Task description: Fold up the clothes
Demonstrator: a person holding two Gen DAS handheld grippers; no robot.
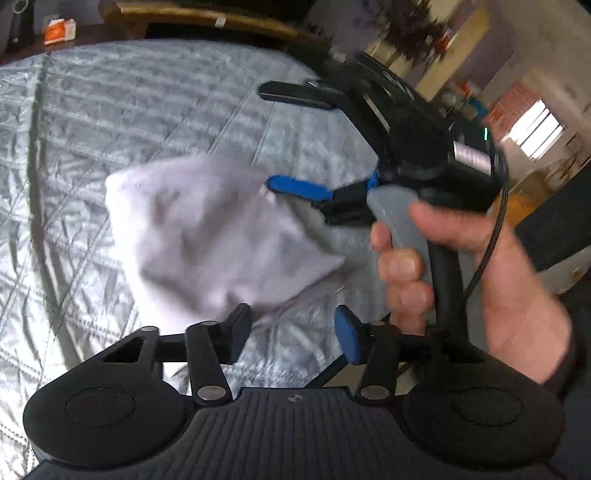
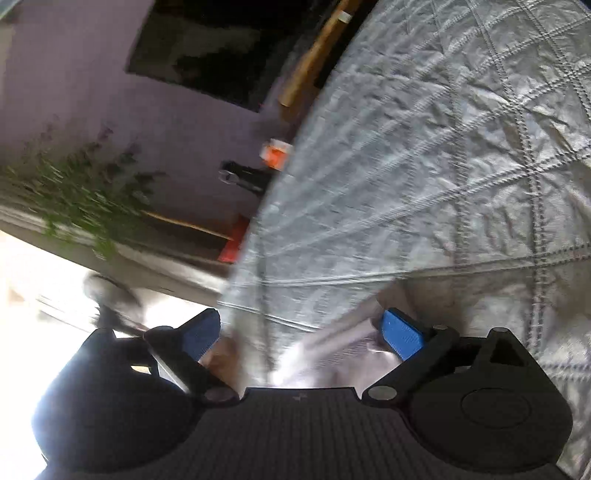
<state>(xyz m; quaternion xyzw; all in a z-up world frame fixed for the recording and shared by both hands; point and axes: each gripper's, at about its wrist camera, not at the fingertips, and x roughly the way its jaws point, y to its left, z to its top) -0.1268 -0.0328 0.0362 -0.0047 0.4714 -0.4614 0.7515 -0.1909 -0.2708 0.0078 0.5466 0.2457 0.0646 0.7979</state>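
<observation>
A white cloth (image 1: 207, 236), blurred by motion, lies bunched on the grey quilted bedspread (image 1: 129, 122). My left gripper (image 1: 291, 332) is open with the cloth's near edge just beyond its blue pads. My right gripper (image 1: 291, 140), held in a hand, shows in the left wrist view on the right, wide open, its lower blue finger (image 1: 295, 186) at the cloth's right edge. In the right wrist view the right gripper (image 2: 303, 338) is open and tilted, with a blurred piece of the white cloth (image 2: 332, 354) low between its fingers. I cannot tell if it touches.
The bedspread (image 2: 424, 166) fills most of both views. Behind the bed are a wooden shelf (image 1: 207, 16), an orange box (image 1: 59, 31) and a dark TV screen (image 2: 210, 48) on a purple wall. A plant (image 2: 85, 199) stands by a bright window.
</observation>
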